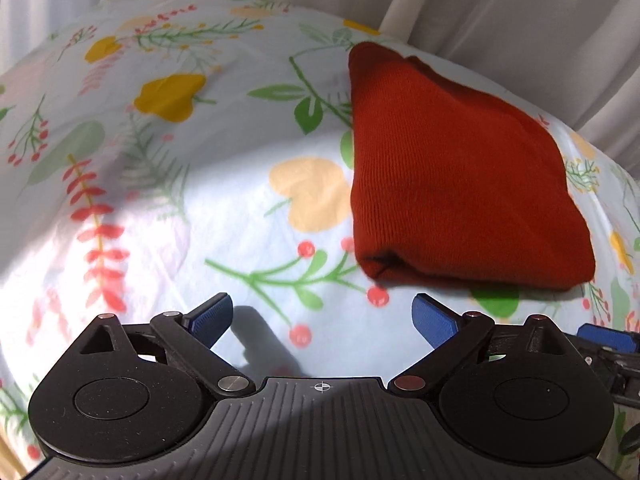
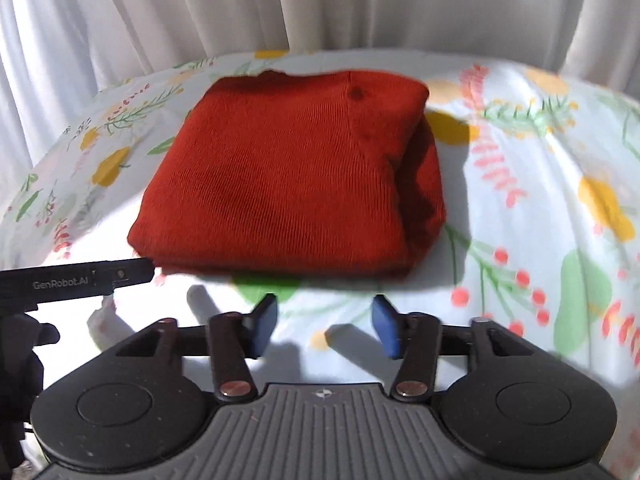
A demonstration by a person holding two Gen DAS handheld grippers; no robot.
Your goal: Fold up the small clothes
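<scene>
A rust-red knitted garment point(image 1: 456, 176) lies folded into a thick rectangle on the flowered sheet point(image 1: 180, 184). In the right wrist view the same folded garment point(image 2: 288, 176) sits straight ahead, its near edge just beyond the blue pads. My left gripper point(image 1: 322, 320) hovers open and wide over bare sheet, to the near left of the garment, with nothing between its fingers. My right gripper point(image 2: 324, 326) is open too, empty, just short of the garment's front fold. The left gripper's black body point(image 2: 76, 280) pokes in at the left of the right wrist view.
The white sheet printed with yellow flowers, red berries and green leaves point(image 2: 540, 200) covers a soft raised surface. White pleated curtains point(image 2: 200, 8) hang close behind its far edge. A blue pad of the right gripper point(image 1: 604, 338) shows at the lower right.
</scene>
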